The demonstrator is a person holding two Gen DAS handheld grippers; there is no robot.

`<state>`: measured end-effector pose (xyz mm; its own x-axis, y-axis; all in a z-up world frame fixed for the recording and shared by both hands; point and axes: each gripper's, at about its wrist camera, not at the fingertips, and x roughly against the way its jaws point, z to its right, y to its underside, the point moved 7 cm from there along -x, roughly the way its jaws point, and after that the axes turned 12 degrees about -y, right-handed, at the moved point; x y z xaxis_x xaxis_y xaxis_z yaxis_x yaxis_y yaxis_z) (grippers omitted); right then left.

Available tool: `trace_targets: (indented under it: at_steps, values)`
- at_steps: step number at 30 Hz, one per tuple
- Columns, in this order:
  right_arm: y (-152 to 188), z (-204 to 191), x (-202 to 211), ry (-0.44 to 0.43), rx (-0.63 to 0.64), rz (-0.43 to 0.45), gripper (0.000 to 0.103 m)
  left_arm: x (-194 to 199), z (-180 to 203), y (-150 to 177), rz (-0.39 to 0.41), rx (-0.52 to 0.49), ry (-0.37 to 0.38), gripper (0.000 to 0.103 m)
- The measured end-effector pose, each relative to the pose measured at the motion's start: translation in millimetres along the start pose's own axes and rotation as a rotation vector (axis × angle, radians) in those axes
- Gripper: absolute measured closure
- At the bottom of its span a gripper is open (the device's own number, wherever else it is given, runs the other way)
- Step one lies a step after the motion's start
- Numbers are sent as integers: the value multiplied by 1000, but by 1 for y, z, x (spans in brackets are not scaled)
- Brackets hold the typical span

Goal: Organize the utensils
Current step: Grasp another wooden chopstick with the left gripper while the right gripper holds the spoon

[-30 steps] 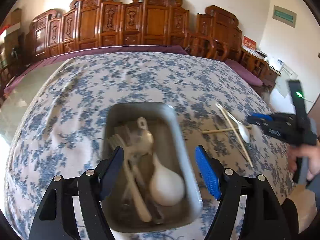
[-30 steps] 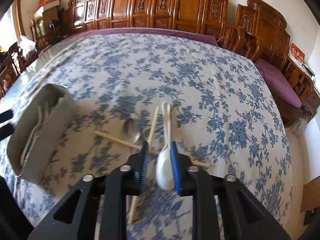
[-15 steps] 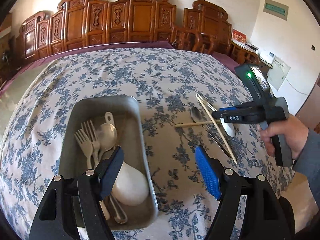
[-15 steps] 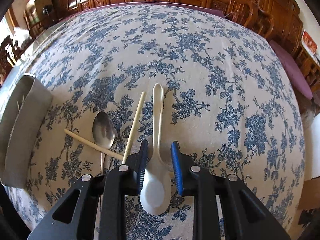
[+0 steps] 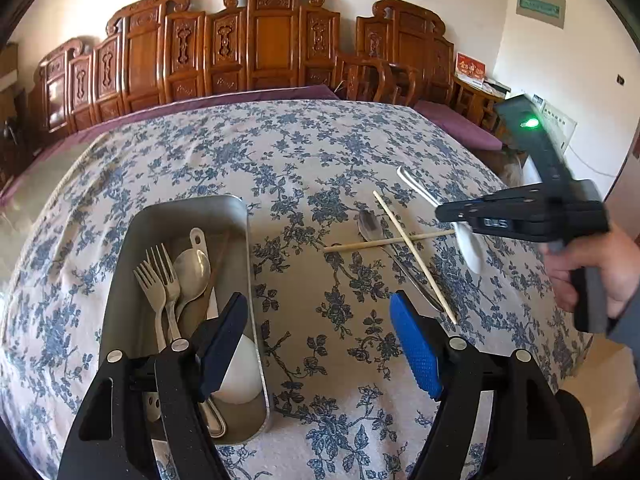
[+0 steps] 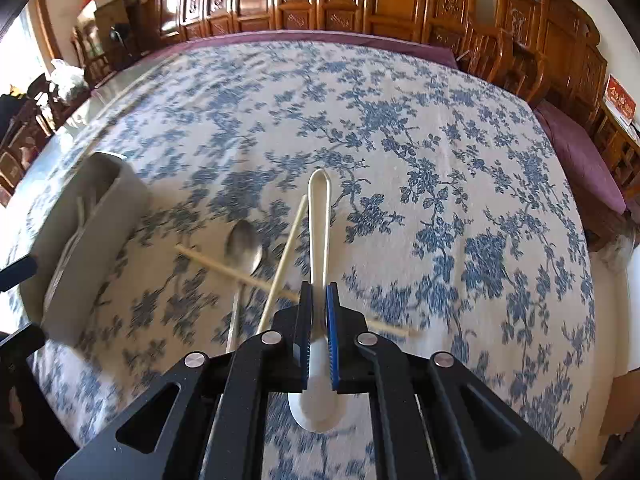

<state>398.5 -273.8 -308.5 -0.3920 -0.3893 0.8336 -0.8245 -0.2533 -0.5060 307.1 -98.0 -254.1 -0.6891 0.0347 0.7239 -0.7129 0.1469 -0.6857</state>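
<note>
A: What moved? 
B: right gripper (image 6: 318,312) jaws just closed, now pinching white spoon (image 6: 319,216) by its neck, near tabletop (image 6: 440,128) right edge; left gripper (image 5: 320,344) drifted right off the tray (image 5: 240,216)
A: Left one? 
B: spread wide, holding nothing, tray beside its left finger

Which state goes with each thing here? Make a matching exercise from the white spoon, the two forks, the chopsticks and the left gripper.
Things:
1. white spoon
2. forks
3. chopsticks
4. left gripper

States:
A. lying crossed on the tablecloth
B. open, holding nothing
C. pinched in the right gripper
D. lying in the metal tray

Pairs: 1-C, 2-D, 3-A, 4-B
</note>
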Motion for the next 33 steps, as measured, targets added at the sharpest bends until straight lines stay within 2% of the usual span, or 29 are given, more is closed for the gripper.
trace_targets:
  at_steps: [12,16,22,27,29,33]
  values:
    - [50,-6,41,-33,-82,111,95,1,28,4,-11,-52,13,33]
    - [67,1,49,-12,-102,117,95,-6,42,6,-12,-95,4,33]
    - [91,18,55,16,-139,117,95,-24,70,6,-46,-123,29,33]
    - [98,37,60,30,-146,111,95,-41,94,-3,-79,-146,59,33]
    - [100,44,62,29,-160,115,95,-47,99,-7,-85,-154,61,40]
    - [103,52,64,24,-172,118,95,-62,111,-13,-114,-165,78,47]
